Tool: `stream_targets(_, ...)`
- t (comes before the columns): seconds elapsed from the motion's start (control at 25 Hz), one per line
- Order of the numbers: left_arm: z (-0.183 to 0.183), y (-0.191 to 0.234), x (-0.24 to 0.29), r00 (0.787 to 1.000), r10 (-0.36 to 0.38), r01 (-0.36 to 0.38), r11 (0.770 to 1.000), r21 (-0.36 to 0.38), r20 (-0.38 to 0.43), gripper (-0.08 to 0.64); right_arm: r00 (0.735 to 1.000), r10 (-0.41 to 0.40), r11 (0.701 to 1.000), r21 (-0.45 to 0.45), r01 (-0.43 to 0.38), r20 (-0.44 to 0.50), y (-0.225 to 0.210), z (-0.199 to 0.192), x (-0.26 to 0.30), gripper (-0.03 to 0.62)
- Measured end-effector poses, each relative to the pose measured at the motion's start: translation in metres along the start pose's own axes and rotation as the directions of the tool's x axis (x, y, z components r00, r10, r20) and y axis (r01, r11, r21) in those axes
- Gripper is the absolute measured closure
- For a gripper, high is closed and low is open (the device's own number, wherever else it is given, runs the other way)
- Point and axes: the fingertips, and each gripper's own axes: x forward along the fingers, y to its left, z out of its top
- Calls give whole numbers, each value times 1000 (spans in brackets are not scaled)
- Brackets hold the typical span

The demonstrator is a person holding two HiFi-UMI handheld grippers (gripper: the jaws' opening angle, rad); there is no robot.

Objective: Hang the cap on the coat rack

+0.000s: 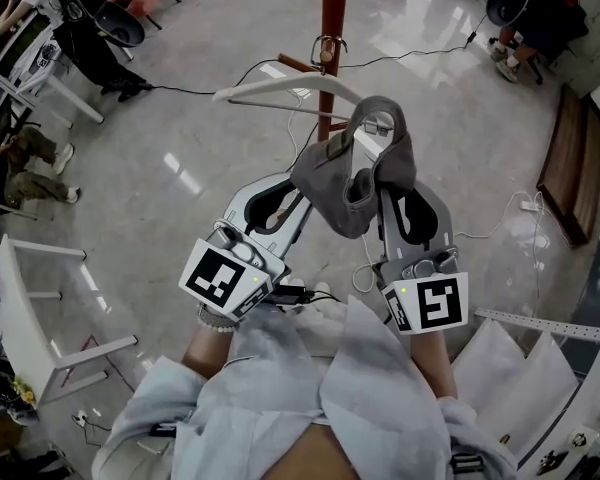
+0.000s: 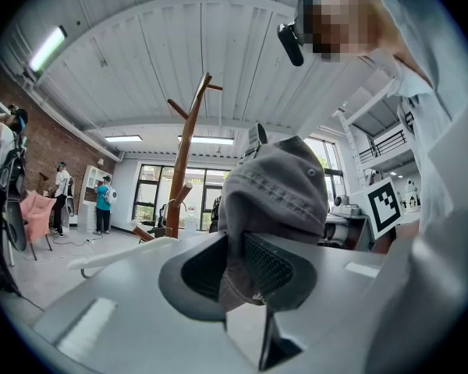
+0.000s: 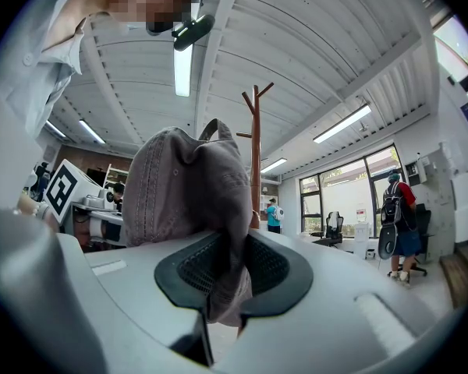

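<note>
Both claws are gripping the grey cap (image 1: 355,173). The left claw (image 2: 235,267) is pinching one edge of the fabric between its pads, and the right claw (image 3: 222,275) is clamping the opposite edge the same way. The cap is hanging in the air between the two claws, in front of the brown coat rack (image 1: 332,13) and apart from its pegs. A white hanger (image 1: 290,90) is hanging on the rack.
</note>
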Motion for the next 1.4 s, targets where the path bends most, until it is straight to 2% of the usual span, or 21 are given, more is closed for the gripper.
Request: stream_targets(1.4,-23,69,15,999,6,-9,998,-64,-34,491,996,-28,999,16,29,-80,5,-26,68,522)
